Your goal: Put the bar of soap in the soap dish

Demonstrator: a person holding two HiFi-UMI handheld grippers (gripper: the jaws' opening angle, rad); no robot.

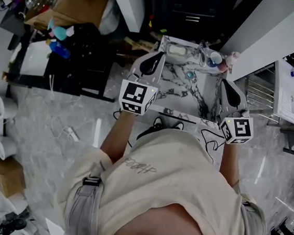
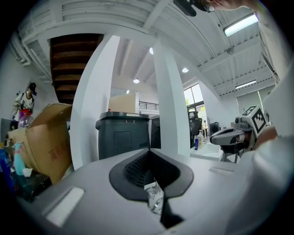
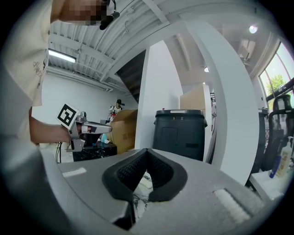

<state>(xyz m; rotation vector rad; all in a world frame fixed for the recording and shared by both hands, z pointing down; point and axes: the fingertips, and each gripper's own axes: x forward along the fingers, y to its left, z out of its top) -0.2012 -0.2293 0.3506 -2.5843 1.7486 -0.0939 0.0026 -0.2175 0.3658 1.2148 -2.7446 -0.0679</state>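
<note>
In the head view a marble-patterned counter (image 1: pixel 183 94) lies in front of me. At its far left end rests a pale oblong thing (image 1: pixel 176 50); I cannot tell whether it is the bar of soap, the soap dish, or both. My left gripper (image 1: pixel 154 63) hovers over the counter's left side, just short of that pale thing, with its jaws together and nothing between them. My right gripper (image 1: pixel 231 97) hangs over the right edge, also shut and empty. Both point level at a dark bin. The left gripper (image 2: pixel 149 149) and right gripper (image 3: pixel 146 149) show their pads meeting at the tip.
A faucet (image 1: pixel 201 55), a cup (image 1: pixel 215 58) and a small bottle (image 1: pixel 230 58) stand at the counter's far end. A white pillar (image 1: pixel 273 36) rises on the right, and cardboard boxes (image 1: pixel 81 0) and a black cart (image 1: pixel 80 55) stand to the left. A dark bin (image 2: pixel 121 135) stands ahead.
</note>
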